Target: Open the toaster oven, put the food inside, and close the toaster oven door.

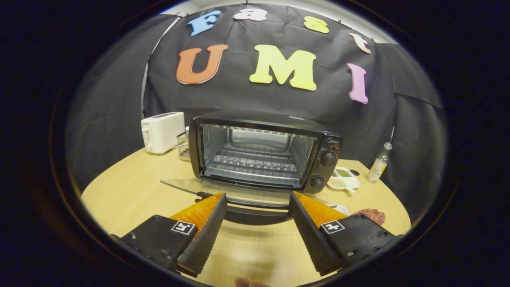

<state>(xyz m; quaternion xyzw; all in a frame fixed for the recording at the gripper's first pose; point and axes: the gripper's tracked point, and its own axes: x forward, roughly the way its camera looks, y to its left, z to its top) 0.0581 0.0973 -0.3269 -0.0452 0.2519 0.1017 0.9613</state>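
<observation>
Toaster oven (pixel 263 153) on a wooden table (pixel 131 195), its glass door (pixel 223 189) folded down flat and the wire rack bare. The gripper (pixel 257 199) hovers just before the door handle (pixel 255 213), its 2 fingers spread wide, holding nothing. The food (pixel 372 215) lies on the table beside the right finger.

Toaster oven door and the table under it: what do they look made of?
The toaster oven door, lying open just beyond the open gripper, looks like clear glass: the table shows through it, and a dark handle edges it. The table looks like pale wood or laminate, matte, with faint grain.
</observation>
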